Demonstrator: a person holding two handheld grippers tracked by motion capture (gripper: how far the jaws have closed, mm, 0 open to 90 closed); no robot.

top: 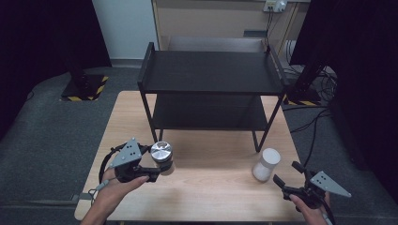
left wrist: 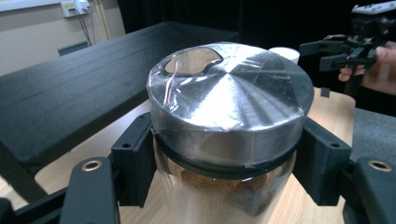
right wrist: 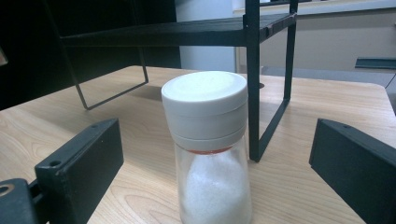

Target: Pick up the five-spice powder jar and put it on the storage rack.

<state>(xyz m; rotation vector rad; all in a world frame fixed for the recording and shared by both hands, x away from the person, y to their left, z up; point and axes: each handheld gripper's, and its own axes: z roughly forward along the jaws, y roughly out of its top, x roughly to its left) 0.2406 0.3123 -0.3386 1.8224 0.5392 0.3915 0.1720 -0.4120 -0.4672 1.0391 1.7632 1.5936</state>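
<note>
Glass spice jar (top: pixel 162 157) with slick film-wrapped steel lid, pinched by your left gripper (top: pixel 157 172); could slip. Right gripper (top: pixel 286 174) jaws spread, salt shaker (top: pixel 266 164) untouched.

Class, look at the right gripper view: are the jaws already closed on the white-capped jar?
No: the white-capped jar stands on the table with clear gaps to both jaws of the right gripper.

The silver-lidded jar's (left wrist: pixel 229 121) base runs off the bottom edge. The white-capped jar's (right wrist: pixel 212 154) base is cut off too.
</note>
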